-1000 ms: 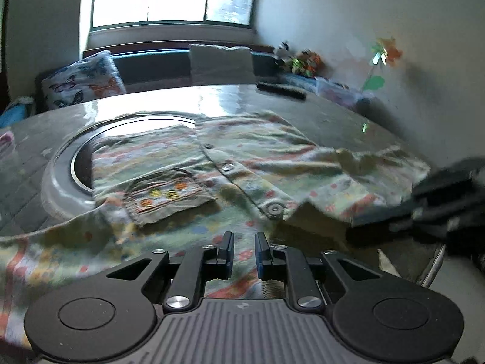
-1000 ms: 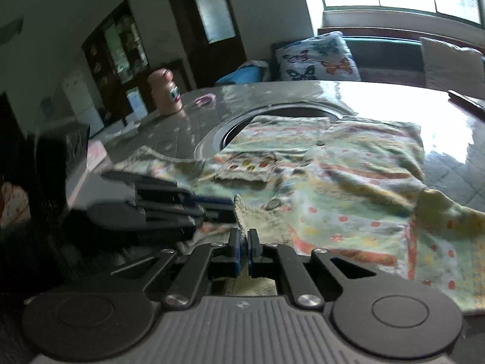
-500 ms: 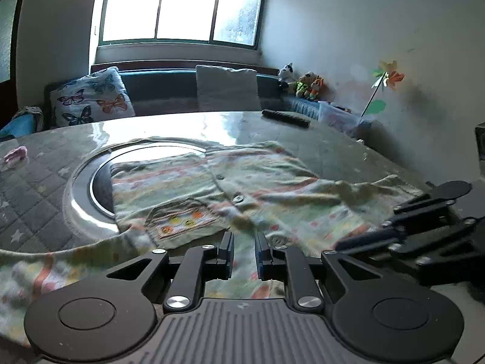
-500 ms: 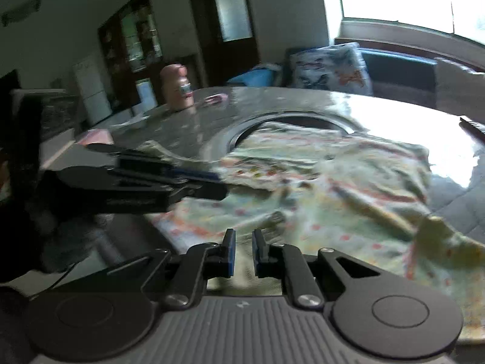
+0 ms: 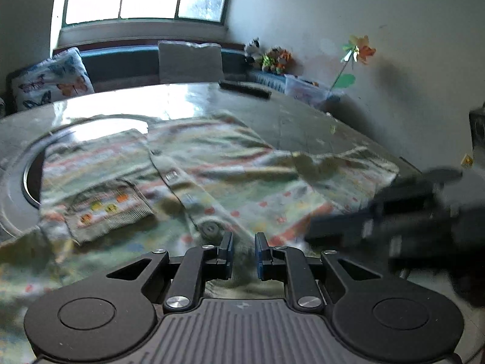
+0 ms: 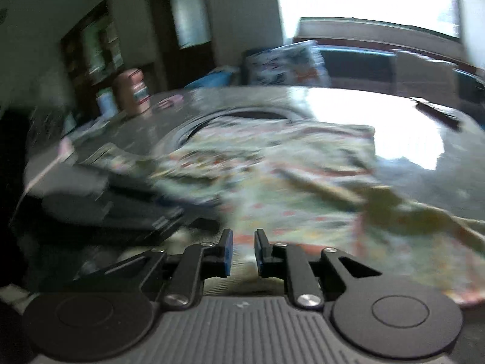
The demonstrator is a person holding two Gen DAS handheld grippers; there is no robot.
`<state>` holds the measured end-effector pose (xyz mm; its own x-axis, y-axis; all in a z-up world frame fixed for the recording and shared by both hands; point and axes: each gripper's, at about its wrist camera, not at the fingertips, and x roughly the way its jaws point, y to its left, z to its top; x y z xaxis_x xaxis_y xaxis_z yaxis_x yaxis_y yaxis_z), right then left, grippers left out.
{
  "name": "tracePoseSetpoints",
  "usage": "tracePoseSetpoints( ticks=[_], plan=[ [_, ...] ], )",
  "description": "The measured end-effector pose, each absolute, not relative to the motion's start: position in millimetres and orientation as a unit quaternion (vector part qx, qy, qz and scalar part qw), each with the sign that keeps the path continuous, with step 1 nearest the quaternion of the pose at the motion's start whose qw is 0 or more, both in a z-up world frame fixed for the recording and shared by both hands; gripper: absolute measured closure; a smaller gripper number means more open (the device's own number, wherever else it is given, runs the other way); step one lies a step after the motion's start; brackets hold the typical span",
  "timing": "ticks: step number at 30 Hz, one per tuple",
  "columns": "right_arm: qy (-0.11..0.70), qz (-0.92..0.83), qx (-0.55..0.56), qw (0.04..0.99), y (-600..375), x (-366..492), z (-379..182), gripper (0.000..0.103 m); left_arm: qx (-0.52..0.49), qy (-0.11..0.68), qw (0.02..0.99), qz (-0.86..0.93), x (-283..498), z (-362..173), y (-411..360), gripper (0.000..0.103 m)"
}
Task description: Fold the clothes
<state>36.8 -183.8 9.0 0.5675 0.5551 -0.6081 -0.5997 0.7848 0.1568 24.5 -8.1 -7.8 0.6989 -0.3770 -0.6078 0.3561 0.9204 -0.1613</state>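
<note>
1. On the round tabletop (image 5: pixel 306 121), toward its near edge: a child's patterned shirt (image 5: pixel 212 188) lies spread face up, button placket running down the middle, small pocket (image 5: pixel 109 209) on one side. Its upper part drapes over a sunken ring (image 5: pixel 18 182) set in the table's middle.
2. Left gripper (image 5: pixel 243 244): jaws a narrow gap apart, nothing pinched. It hovers just over the hem at the near edge; cloth shows below the gap, but the pads do not press on it.
3. Right gripper (image 6: pixel 242 244): jaws have just been opening and now stand a small gap apart, with no cloth between them. It sits at the hem on the shirt's other side, which looks like a let-go after setting that corner down.
4. Each tool shows as a dark blur in the other's view, so both hands are at the near edge, one to either side of the placket.
5. One sleeve (image 5: pixel 342 163) lies rumpled toward the table's right edge; the shirt is not yet folded.
6. Judgement: the laying-out looks done, and both tools are placed low at the hem, likely for a fresh grip to begin the fold.
7. Far edge: a dark remote (image 5: pixel 244 88), well apart from the shirt.
</note>
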Motion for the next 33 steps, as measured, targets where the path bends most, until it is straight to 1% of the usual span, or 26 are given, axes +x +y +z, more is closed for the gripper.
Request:
tracePoseSetpoints(
  ticks=[8, 12, 27, 31, 32, 33],
  plan=[
    [0.351, 0.230, 0.004, 0.908, -233.2, 61.5, -10.2, 0.086, -0.001, 0.333, 0.921, -0.201, 20.1, -10.5, -9.3, 0.087],
    [0.346, 0.194, 0.035, 0.917, -261.1, 62.1, -8.7, 0.085, 0.002, 0.333, 0.921, -0.202, 20.8, -10.3, -9.3, 0.087],
    [0.319, -0.006, 0.052, 0.946, -361.8, 93.5, -24.5, 0.084, 0.008, 0.334, 0.921, -0.203, 21.0, -10.3, -10.2, 0.087],
    [0.310, -0.024, 0.064, 0.948, -375.6, 94.1, -24.5, 0.085, 0.010, 0.334, 0.921, -0.202, 21.2, -10.1, -10.7, 0.087],
    [0.307, -0.025, 0.067, 0.949, -376.3, 93.5, -24.1, 0.084, 0.010, 0.334, 0.920, -0.202, 21.2, -10.0, -10.8, 0.087],
    [0.304, -0.028, 0.071, 0.950, -377.1, 92.3, -23.4, 0.079, 0.010, 0.335, 0.920, -0.202, 21.3, -9.9, -11.0, 0.087]
  ],
)
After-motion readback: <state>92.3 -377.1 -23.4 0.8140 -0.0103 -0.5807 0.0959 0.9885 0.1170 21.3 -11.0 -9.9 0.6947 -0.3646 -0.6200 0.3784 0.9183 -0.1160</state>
